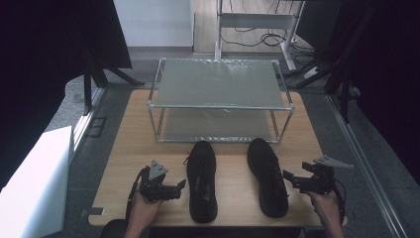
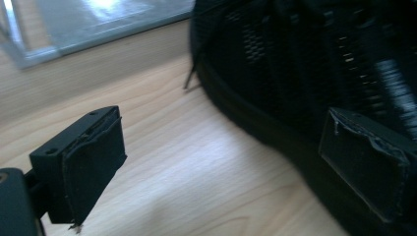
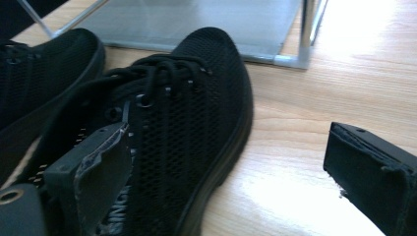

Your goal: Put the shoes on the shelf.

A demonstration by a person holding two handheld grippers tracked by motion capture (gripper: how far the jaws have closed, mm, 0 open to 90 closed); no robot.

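The wooden table carries a metal rack with two shelves at 12 o'clock. In front of the rack, two black shoes lie side by side with toes to 12 o'clock: the left shoe and the right shoe. The left gripper is just at 9 o'clock of the left shoe, its jaws spread and empty. The right gripper is at 3 o'clock of the right shoe, jaws spread wide, one jaw over the shoe, holding nothing
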